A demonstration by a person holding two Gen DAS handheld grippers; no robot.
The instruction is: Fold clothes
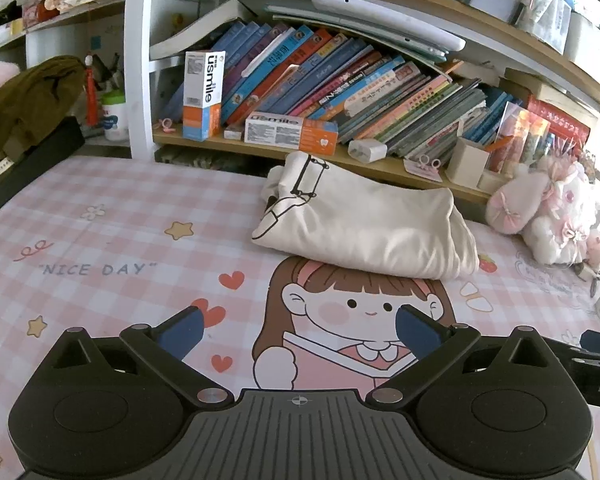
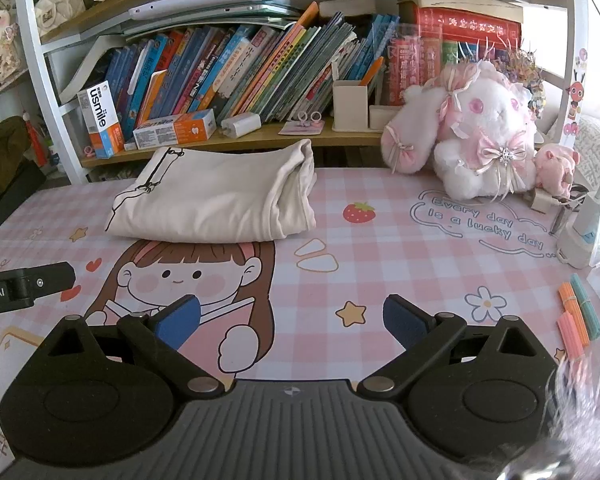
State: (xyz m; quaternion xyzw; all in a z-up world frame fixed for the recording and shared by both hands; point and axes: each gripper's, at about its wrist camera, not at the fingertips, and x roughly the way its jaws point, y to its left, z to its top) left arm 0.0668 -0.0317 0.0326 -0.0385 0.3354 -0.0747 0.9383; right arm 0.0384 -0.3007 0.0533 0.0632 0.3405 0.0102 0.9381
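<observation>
A cream garment [image 1: 364, 226] with a black line drawing lies folded into a thick bundle on the pink checked desk mat [image 1: 100, 224], at the back by the shelf. In the right wrist view the same garment [image 2: 216, 200] sits left of centre. My left gripper [image 1: 298, 330] is open, its blue pads empty, hovering over the mat well short of the garment. My right gripper [image 2: 292, 320] is also open and empty, over the cartoon girl print and nearer than the garment. The left gripper's body [image 2: 24, 286] shows at the left edge of the right wrist view.
A bookshelf [image 1: 340, 80] full of books and toothpaste boxes [image 1: 290, 132] runs behind the mat. A white and pink plush rabbit [image 2: 472, 140] sits at the back right. Coloured sticks [image 2: 578, 320] and a white charger [image 2: 580, 232] lie at the right. An olive garment [image 1: 24, 100] hangs at the far left.
</observation>
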